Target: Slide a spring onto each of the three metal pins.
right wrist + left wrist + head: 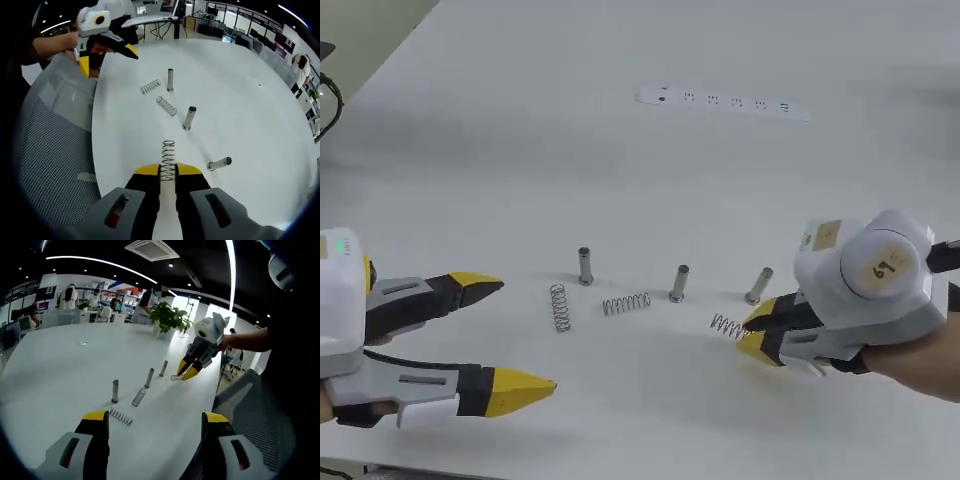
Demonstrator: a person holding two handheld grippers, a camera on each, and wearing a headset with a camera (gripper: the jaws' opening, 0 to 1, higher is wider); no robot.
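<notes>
Right gripper [748, 335] reaches in low from the right, clamped on 1 spring [168, 155] near the rightmost pin [759, 285]. Left gripper [520, 335] hovers level, spread wide, before 2 loose springs [626, 303] on the table [620, 180].

open-plan office with a workbench area. a large white table [620, 170] carries a white power strip [725, 101] toward its far edge. a grey mesh office chair [55, 150] stands at the table's near edge. overhead, the dark ceiling holds a recessed air-conditioning cassette [152, 249] and long linear light strips [231, 270]. a potted plant [169, 317] stands beyond the table's far edge, and people [67, 297] sit or stand at desks in the background.
</notes>
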